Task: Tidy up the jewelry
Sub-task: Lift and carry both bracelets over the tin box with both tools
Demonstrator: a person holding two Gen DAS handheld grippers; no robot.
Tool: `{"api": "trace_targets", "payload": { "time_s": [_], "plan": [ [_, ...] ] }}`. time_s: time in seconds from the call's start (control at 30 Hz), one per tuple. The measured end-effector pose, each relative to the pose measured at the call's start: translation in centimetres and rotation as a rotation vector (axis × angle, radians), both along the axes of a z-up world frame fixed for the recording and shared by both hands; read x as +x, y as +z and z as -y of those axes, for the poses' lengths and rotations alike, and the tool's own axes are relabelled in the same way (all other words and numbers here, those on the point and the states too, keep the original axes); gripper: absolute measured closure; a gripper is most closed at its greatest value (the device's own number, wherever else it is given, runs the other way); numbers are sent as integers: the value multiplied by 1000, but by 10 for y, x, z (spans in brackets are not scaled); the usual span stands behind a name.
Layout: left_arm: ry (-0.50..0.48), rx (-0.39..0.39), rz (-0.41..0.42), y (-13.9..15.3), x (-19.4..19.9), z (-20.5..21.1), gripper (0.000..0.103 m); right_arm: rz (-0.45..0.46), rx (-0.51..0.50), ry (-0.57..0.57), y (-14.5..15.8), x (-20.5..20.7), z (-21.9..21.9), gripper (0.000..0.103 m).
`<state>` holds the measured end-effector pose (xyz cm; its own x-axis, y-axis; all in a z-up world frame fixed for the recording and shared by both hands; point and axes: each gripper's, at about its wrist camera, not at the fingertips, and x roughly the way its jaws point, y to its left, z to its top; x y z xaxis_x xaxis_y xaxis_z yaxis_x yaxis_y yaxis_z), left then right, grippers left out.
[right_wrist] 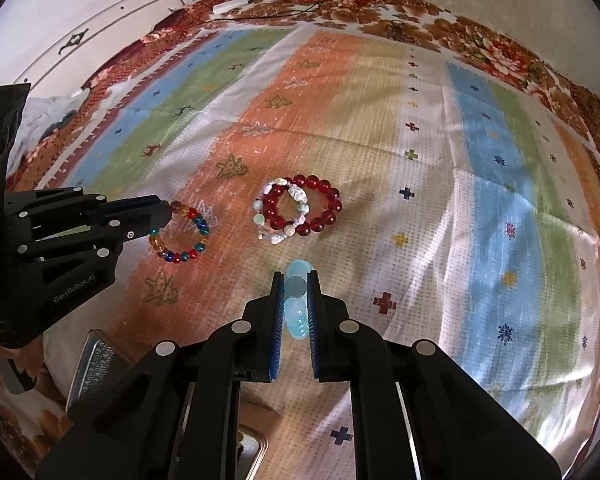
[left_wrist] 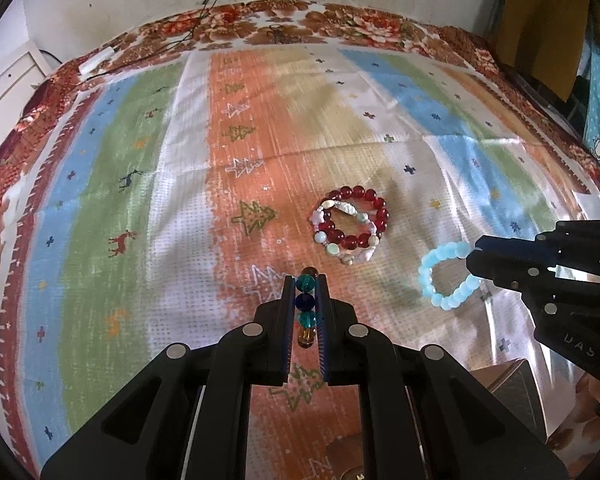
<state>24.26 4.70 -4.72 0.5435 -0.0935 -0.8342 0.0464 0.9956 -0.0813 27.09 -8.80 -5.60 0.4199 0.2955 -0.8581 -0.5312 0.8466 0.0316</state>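
Observation:
My left gripper [left_wrist: 305,280] is shut on a multicoloured bead bracelet [left_wrist: 305,304], held above the cloth; the right wrist view shows the bracelet [right_wrist: 182,232] hanging as a ring from that gripper [right_wrist: 162,216]. My right gripper [right_wrist: 296,280] is shut on a light blue bead bracelet [right_wrist: 297,300]; the left wrist view shows this bracelet [left_wrist: 446,276] as a ring at the right gripper's tips [left_wrist: 476,256]. A dark red bead bracelet [left_wrist: 356,216] and a pale shell-and-bead bracelet [left_wrist: 350,248] lie overlapping on the cloth between the grippers, also in the right wrist view [right_wrist: 304,206].
A striped patterned cloth [left_wrist: 180,160] covers a bed with a floral red border [left_wrist: 300,28]. A box with a metallic edge [right_wrist: 96,364] lies near the front, also in the left wrist view [left_wrist: 516,392]. Cables and a white adapter [left_wrist: 96,62] lie at the far edge.

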Motion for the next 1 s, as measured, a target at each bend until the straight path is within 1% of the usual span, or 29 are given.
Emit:
{"api": "trace_targets", "payload": {
  "time_s": [0.3, 0.6, 1.0],
  "plan": [
    [21, -19, 31, 12, -10, -6, 94, 22, 38, 5, 15, -8, 2, 91],
    [25, -49, 78, 31, -23, -8, 94, 54, 87, 22, 37, -23, 3, 91],
    [12, -87, 133, 50, -46, -3, 94, 88, 115, 44, 51, -45, 11, 91]
  ]
}}
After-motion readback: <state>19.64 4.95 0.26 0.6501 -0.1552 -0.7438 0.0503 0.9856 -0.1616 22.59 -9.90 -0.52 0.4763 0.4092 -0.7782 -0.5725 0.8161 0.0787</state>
